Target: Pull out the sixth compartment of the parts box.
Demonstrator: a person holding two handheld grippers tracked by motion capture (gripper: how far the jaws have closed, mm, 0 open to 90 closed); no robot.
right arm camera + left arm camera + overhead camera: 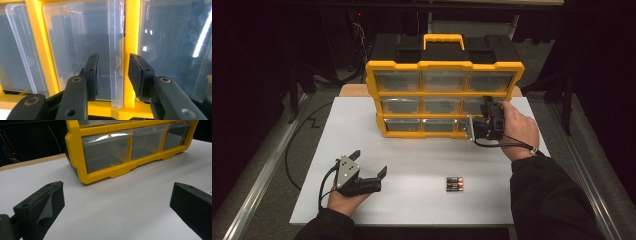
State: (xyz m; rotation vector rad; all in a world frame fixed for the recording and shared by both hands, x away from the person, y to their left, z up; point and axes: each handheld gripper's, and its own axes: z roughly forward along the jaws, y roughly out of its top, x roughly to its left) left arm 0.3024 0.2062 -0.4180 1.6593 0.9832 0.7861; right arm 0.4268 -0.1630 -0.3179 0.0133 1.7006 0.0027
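Observation:
A yellow and black drawer organizer (pixel 444 65) with several clear drawers stands upright at the back of the white tabletop (pixel 357 125). My right gripper (pixel 475 124) is up against its lower right drawers. In the right gripper view its jaws (pixel 113 72) straddle a clear drawer's edge (pixel 115 50) and a yellow frame bar (pixel 131 30), and a small gap shows beside the left pad. My left gripper (pixel 371 163) rests low at the front left, open and holding nothing. Its jaws (pixel 117 205) face the organizer's bottom row (pixel 107 152).
Two batteries (pixel 455 184) lie side by side on the tabletop near the front, right of centre. A black cable (pixel 292 150) runs along the floor on the left. A metal rail (pixel 259 175) borders the table's left side.

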